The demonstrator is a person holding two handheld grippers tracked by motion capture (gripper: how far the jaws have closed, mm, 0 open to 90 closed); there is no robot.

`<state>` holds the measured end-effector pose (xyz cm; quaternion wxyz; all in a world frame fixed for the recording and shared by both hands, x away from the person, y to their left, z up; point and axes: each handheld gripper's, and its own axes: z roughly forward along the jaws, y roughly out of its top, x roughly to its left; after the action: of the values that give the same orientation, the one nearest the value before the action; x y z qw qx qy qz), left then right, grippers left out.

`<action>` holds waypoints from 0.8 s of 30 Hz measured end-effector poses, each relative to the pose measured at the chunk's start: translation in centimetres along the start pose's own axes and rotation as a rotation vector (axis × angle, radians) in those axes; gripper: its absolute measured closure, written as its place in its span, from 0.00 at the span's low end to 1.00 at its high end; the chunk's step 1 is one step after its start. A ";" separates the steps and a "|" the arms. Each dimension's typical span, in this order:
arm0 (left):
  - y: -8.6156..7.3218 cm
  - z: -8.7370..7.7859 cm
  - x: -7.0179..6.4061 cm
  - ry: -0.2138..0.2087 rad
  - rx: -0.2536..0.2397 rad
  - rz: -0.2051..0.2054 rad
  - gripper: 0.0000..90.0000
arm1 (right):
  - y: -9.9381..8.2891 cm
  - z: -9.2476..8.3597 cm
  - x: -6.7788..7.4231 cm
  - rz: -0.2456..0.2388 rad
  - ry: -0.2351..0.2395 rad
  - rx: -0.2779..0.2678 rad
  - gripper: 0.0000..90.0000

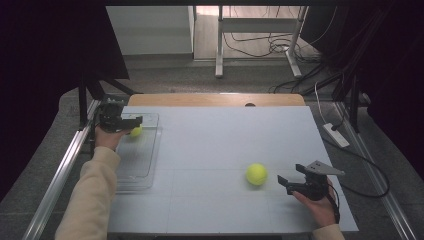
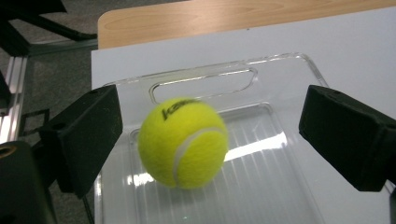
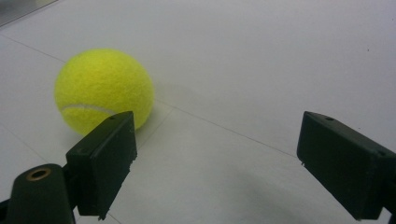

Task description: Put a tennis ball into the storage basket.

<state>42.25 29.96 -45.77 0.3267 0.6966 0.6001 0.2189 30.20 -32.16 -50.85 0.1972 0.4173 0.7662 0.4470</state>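
the right gripper [image 1: 286,183] sits nearest, at about 4 o'clock on the table [image 1: 220,145], jaws spread wide with nothing between them. just beyond its tips, toward 9 o'clock from it, the near tennis ball [image 1: 256,174] lies on the bare sheet; in the right gripper view it sits off to the left, partly behind the left jaw, not centred in the gap.

i'd judge a ball like this light, springy and felt-covered, so the pads should bite well, but being round it will roll from any nudge on this flat surface. best taken across its widest middle, jaws level on both sides; a grip above or below the equator could squirt it out.

farther off, at about 10 o'clock, the left gripper [image 1: 139,119] hangs over the clear plastic tray [image 1: 145,170], jaws apart. the far tennis ball [image 2: 183,143] is in the gap between them, over the far end of the tray near its handle slot [image 2: 203,84], slightly blurred, and neither pad presses it. whether it rests on the ribbed floor i cannot tell.

the tray looks stiff, slick and shallow-rimmed. nothing stands between the near ball and the tray; only its low rim needs clearing. beyond the table, a desk frame and cables [image 1: 260,45] lie well apart.
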 end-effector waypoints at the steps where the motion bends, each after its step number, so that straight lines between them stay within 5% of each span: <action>1: 0.0 -0.1 0.0 -0.008 -0.001 0.005 0.08 | 0.0 0.0 0.0 -0.001 0.001 0.000 0.14; 19: -1.0 -1.5 -0.9 -0.118 -0.072 0.017 0.10 | 0.1 0.0 -0.2 0.007 0.001 -0.001 0.14; 24: -0.9 -2.2 -1.7 -0.181 -0.096 0.042 0.10 | 0.1 0.0 -0.2 0.011 0.003 -0.002 0.14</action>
<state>39.81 28.82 -44.74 0.4079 0.7094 0.5423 0.1902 30.40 -32.31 -50.81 0.1939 0.4207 0.7639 0.4494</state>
